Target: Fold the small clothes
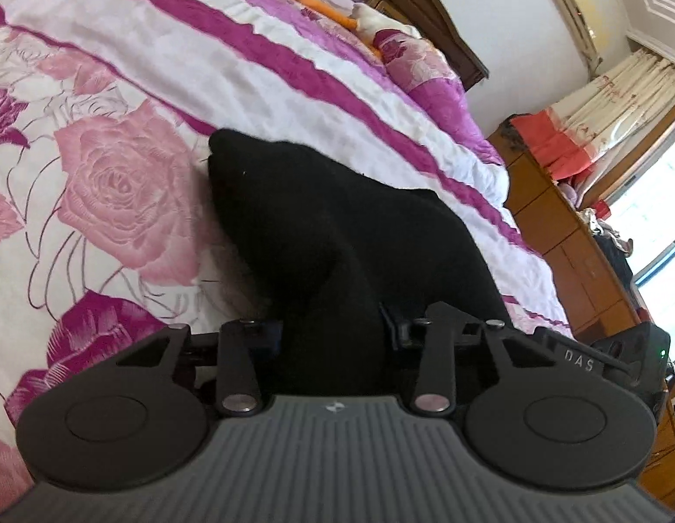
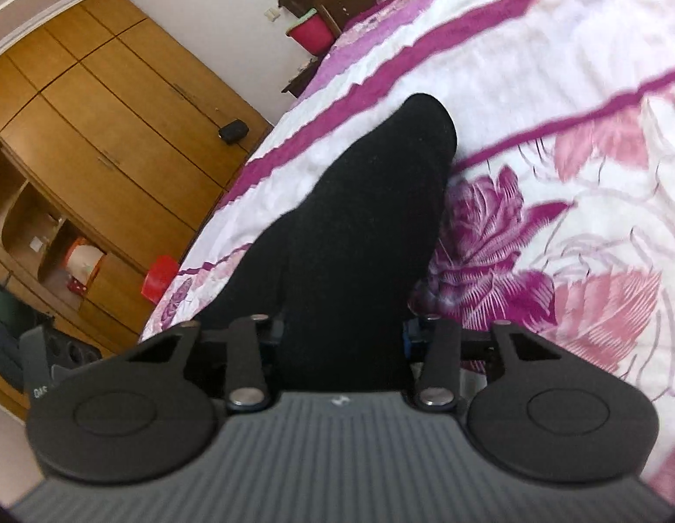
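Note:
A small black garment hangs in front of the left wrist camera, above the floral bedspread. My left gripper is shut on its near edge; the fingertips are hidden in the cloth. In the right wrist view the same black garment stretches away from the camera and ends in a rounded tip over the bedspread. My right gripper is shut on its near end, fingertips also buried in the fabric. The garment is lifted and partly draped, with a fold down its middle.
The bed carries an orange and white soft toy near the wooden headboard. A wooden dresser stands beside the bed under a curtained window. A wooden wardrobe and a red box are on the other side.

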Motion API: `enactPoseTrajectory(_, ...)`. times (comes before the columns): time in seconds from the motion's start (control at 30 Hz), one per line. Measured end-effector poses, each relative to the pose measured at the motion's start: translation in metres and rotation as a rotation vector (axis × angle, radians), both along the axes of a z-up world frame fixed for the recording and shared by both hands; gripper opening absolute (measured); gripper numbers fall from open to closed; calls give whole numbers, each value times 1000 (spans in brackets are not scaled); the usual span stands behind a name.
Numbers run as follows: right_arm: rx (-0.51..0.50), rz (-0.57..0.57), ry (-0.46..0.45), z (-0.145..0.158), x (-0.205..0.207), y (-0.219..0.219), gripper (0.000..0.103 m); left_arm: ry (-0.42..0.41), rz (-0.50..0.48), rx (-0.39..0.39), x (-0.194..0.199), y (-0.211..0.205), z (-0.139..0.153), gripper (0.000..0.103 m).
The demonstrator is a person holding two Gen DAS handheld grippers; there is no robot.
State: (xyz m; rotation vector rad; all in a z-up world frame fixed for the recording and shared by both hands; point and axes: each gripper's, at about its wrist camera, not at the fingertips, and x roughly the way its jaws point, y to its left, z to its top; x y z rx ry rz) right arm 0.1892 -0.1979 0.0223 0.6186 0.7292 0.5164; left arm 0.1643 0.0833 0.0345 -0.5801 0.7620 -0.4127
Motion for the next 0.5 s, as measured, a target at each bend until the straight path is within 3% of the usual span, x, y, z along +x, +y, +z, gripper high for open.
enactPoseTrajectory(0.37,-21,-33,-5,47,-61,-53,44,-18,-105,-41,-56,-59,31,45)
enactPoseTrajectory(0.5,-26,-54,-8,49,-97,-82,44,-39,-161,-6,-85,-90,33,45)
